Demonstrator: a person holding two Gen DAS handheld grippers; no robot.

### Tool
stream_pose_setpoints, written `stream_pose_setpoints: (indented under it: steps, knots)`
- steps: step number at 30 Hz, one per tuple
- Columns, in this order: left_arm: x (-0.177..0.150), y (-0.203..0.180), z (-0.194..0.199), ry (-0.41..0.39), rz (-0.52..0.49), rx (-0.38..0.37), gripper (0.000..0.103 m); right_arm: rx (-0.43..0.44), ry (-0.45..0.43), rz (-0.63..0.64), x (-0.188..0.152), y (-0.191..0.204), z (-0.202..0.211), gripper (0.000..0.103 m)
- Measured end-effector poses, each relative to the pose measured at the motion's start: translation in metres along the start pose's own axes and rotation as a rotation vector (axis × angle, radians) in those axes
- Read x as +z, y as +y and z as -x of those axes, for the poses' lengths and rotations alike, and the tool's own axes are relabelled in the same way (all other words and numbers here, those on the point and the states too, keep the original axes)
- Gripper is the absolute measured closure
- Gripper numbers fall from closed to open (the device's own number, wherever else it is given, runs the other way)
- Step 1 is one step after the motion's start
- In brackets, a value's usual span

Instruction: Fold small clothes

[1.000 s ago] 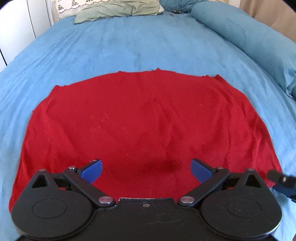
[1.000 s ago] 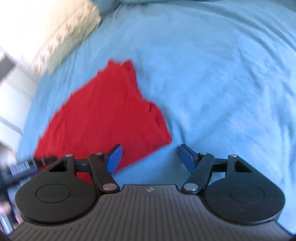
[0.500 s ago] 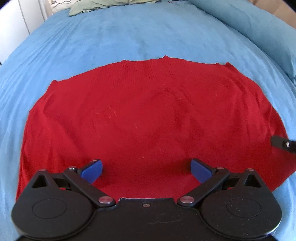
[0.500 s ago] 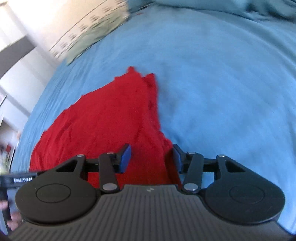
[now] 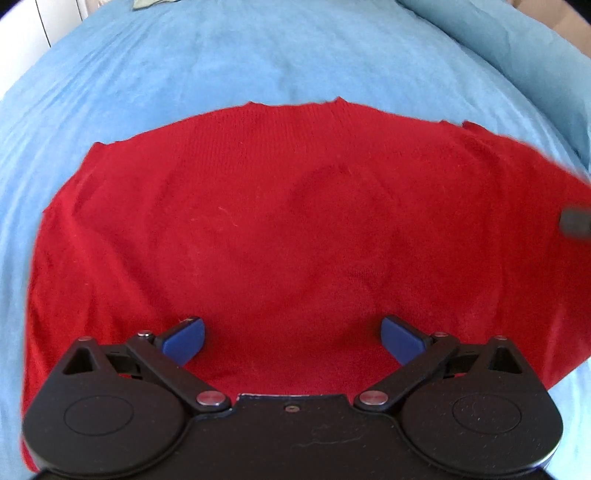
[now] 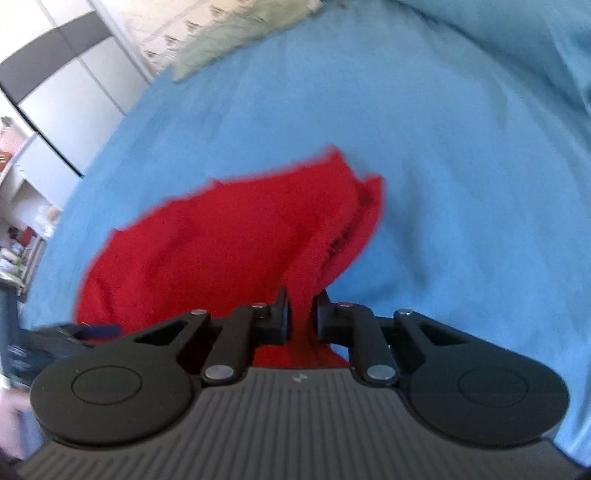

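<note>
One corner gripped, the fold barely begun

One red knitted garment [image 5: 295, 229] lies spread nearly flat on a blue bed [image 5: 258, 55], filling the middle of the left wrist view from the left edge to the right edge of the frame. The left gripper [image 5: 292, 338] hovers low over its near hem at the bottom centre, its blue fingers [image 5: 183, 339] spread wide apart with only red cloth showing between them; they grip nothing.

In the right wrist view the right gripper [image 6: 300, 314] sits at the lower centre of the frame, its fingers drawn almost together on a pinched ridge of the garment's edge. That edge rises in a loose, bunched fold toward the middle of the frame, while the remaining cloth lies on the bed to the left.

Judging from this, the work is at an early stage: one side is grasped and lifted, no crease is laid down, and the whole fold remains to be made. A pale pillow [image 6: 240, 33] shows, blurred, at the top.
</note>
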State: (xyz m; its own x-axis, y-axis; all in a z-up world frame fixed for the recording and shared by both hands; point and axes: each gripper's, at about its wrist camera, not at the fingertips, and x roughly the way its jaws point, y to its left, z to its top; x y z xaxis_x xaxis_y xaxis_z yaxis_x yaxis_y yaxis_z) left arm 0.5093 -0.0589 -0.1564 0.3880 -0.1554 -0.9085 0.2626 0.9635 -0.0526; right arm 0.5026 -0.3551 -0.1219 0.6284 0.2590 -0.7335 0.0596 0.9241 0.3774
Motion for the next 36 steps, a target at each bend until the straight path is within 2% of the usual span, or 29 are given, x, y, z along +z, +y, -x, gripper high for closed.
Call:
stream_pose_setpoints:
  steps: [3,6,10,12,14,15,17,19,22,24,27,30,35,36]
  knots:
    - [0.000,0.026,0.023,-0.009,0.020,0.032,0.005,0.087,-0.021,0.070,0.026,0.071,0.009,0.075]
    - [-0.010,0.065,0.050,-0.038,0.039,0.059,0.005,0.199,0.009,0.195,0.033,0.160,-0.007,0.075]
    - [-0.042,0.128,0.070,-0.042,0.052,0.123,0.004,0.290,0.132,0.394,-0.005,0.274,-0.072,0.075]
    - [-0.062,0.154,0.070,-0.027,0.041,0.138,0.004,0.273,0.213,0.456,-0.033,0.307,-0.114,0.075]
    - [-0.081,0.173,0.066,-0.005,0.037,0.140,0.004,0.203,0.290,0.495,-0.064,0.325,-0.159,0.074]
    - [-0.087,0.179,0.065,0.002,0.039,0.136,0.005,0.195,0.298,0.491,-0.071,0.328,-0.167,0.071]
    - [-0.098,0.188,0.067,-0.004,0.049,0.111,0.005,0.193,0.273,0.500,-0.076,0.335,-0.163,0.059]
    - [-0.105,0.193,0.076,-0.026,0.059,0.065,0.005,0.213,0.221,0.511,-0.071,0.337,-0.143,0.020]
    - [-0.110,0.191,0.090,-0.056,0.062,0.000,0.005,0.249,0.073,0.468,-0.050,0.316,-0.088,0.012]
    - [-0.110,0.188,0.096,-0.073,0.080,-0.049,0.005,0.197,-0.011,0.401,-0.045,0.288,-0.049,0.002]
    - [-0.107,0.181,0.096,-0.078,0.124,-0.093,0.005,0.073,-0.072,0.362,-0.056,0.246,-0.014,0.001]
    - [-0.101,0.178,0.088,-0.078,0.222,-0.145,0.005,-0.047,-0.034,0.407,-0.094,0.210,-0.002,0.001]
    - [-0.093,0.181,0.074,-0.083,0.361,-0.175,0.014,-0.092,0.040,0.420,-0.147,0.189,-0.016,0.002]
    - [-0.093,0.183,0.074,-0.085,0.377,-0.175,0.019,-0.093,0.040,0.413,-0.153,0.188,-0.018,0.003]
